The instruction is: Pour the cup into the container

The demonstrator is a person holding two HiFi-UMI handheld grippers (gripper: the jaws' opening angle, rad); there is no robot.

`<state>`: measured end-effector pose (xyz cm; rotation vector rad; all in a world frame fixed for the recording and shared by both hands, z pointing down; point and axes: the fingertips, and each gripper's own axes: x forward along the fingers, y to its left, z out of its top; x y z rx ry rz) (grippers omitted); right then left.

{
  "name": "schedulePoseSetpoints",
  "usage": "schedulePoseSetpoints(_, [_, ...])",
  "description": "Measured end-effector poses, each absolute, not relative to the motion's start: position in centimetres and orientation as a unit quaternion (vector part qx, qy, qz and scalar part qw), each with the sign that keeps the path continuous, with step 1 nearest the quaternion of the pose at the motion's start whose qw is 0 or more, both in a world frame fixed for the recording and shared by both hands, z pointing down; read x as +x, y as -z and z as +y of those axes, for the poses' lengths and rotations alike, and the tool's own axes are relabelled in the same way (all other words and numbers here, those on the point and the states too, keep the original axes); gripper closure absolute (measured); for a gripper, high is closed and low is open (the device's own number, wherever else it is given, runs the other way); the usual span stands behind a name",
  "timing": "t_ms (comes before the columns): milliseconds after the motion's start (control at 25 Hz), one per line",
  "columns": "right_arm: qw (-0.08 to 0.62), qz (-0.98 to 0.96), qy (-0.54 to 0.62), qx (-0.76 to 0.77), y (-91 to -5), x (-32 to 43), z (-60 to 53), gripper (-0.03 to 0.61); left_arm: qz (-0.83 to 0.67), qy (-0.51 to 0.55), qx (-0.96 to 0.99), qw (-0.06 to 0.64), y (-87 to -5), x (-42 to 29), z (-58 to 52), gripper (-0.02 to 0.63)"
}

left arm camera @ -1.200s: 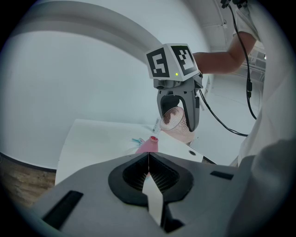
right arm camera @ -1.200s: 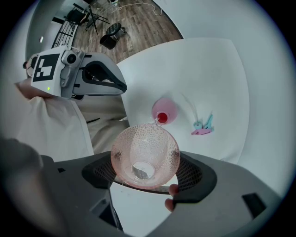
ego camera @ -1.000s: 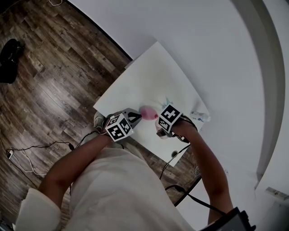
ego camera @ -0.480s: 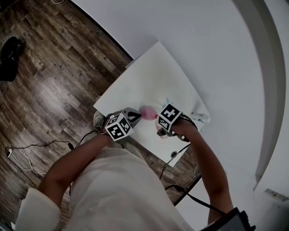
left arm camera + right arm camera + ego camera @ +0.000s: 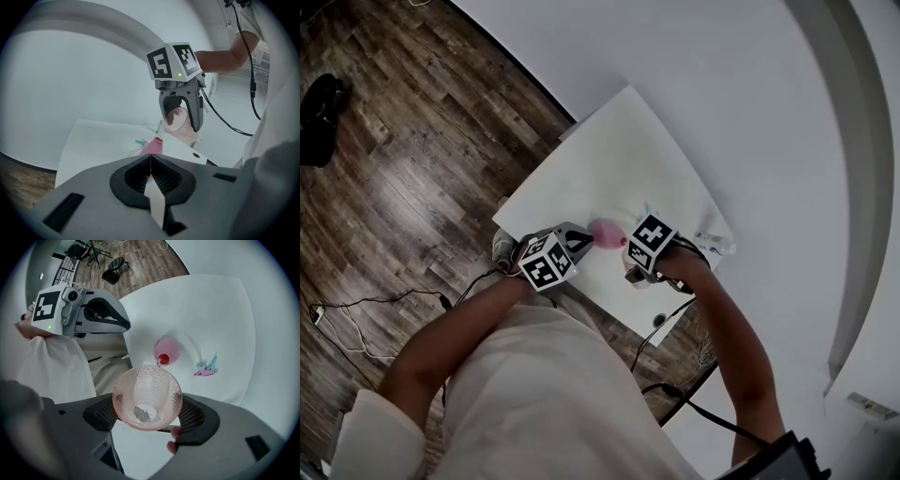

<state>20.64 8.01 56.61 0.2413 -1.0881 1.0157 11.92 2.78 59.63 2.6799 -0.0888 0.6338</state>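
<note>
The right gripper (image 5: 147, 405) has its fingers (image 5: 198, 416) closed on the sides of a clear pink cup (image 5: 146, 397) with a bumpy surface. The cup is tipped well over, its open mouth facing the gripper's camera and its far rim hanging just above the red mouth of the container (image 5: 167, 350). Only a small patch of something shows at the bottom of the cup. The container is a small pink bottle that stands upright on the white tabletop (image 5: 220, 310), near the edge closest to the person.

The left gripper (image 5: 150, 157) is held just beside the container, on the side away from the cup. Its fingers (image 5: 135, 176) are pressed fully together with nothing between them; the container shows beyond their tips, and the right gripper view shows them apart from it.

A small blue and pink thing (image 5: 206, 368) lies on the tabletop near the container, on the far side from the left gripper. In the head view a small clear object (image 5: 715, 243) lies at the corner of the tabletop by the right arm, and cables (image 5: 375, 305) trail over the wooden floor (image 5: 403, 141).
</note>
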Motion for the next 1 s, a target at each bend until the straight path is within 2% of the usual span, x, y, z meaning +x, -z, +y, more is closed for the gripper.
schedulePoseSetpoints(1000, [0.739,-0.484,-0.460,0.092,-56.6,20.6,8.3,0.198,-0.026,-0.229,0.955,0.186,-60.1,12.3,3.8,0.601])
